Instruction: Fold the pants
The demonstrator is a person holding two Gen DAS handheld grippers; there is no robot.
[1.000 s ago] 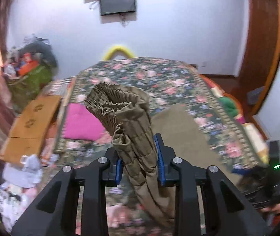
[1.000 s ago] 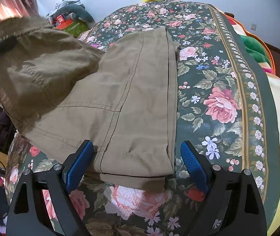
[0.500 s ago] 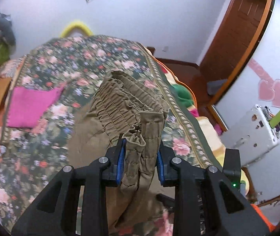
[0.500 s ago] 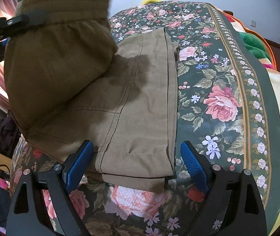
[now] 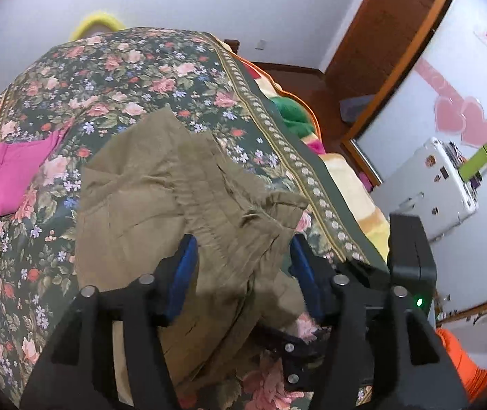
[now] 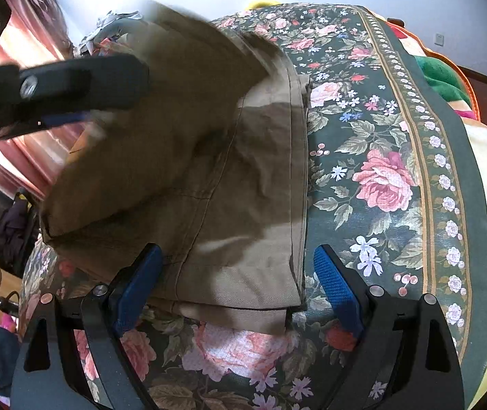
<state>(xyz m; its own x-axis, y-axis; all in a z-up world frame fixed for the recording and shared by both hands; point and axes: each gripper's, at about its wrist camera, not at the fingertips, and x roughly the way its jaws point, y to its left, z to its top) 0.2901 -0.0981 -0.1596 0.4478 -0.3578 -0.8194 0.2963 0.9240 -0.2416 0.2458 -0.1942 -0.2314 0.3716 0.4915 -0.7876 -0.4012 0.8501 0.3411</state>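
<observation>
Left tongs point(image 5: 240, 270) spread wide over rumpled pants point(image 5: 175, 198) on the bed point(image 5: 134, 68). Right tongs point(image 6: 240, 290) spread wide too, low at the pants' hem, pinching nothing.

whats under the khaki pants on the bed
The pants lie on the floral blanket, which shows all around them. The upper half is doubled over the legs. Whatever lies beneath the cloth itself is covered.

Pants point(image 6: 236, 184): matt khaki woven cloth, creased. Bedspread point(image 6: 380, 143): soft floral cloth. Gripper pads point(image 6: 337, 288): blue, knurled, rubbery-looking.
</observation>
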